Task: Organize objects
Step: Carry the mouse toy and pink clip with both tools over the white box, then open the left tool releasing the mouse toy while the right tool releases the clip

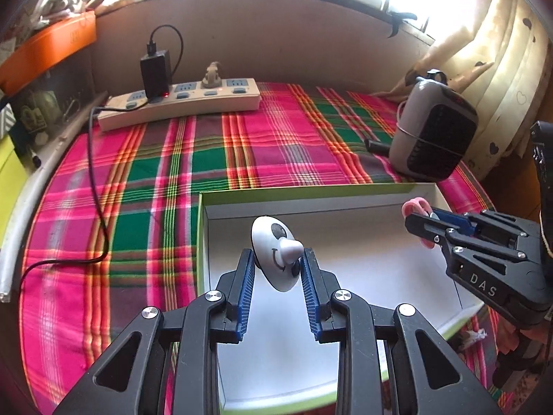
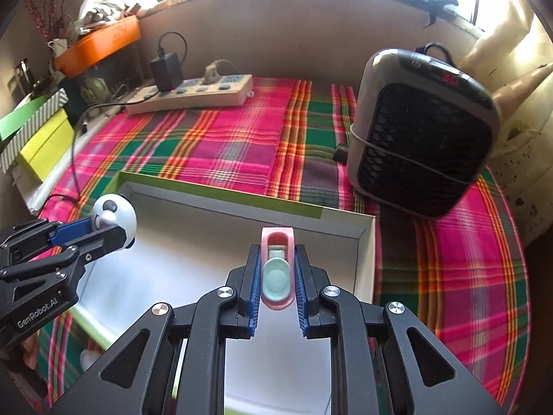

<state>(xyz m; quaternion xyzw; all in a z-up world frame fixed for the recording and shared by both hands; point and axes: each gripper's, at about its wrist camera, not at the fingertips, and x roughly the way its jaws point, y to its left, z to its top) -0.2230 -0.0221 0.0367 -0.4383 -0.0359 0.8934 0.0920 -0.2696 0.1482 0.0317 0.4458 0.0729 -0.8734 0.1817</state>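
Note:
My left gripper (image 1: 278, 257) is shut on a white panda-face toy (image 1: 276, 254) and holds it above the open white box (image 1: 345, 200) with a green rim. My right gripper (image 2: 276, 259) is shut on a pink clip with a pale green pad (image 2: 276, 273) and holds it over the same box (image 2: 221, 197). The right gripper also shows at the right of the left wrist view (image 1: 420, 221) with the pink clip (image 1: 414, 205). The left gripper and panda toy (image 2: 114, 214) show at the left of the right wrist view.
The box sits on a pink and green plaid cloth (image 1: 242, 148). A power strip (image 1: 179, 102) with a black charger (image 1: 155, 72) lies at the back. A grey and black heater (image 2: 421, 128) stands at the right. Boxes (image 2: 45, 145) stack at the left.

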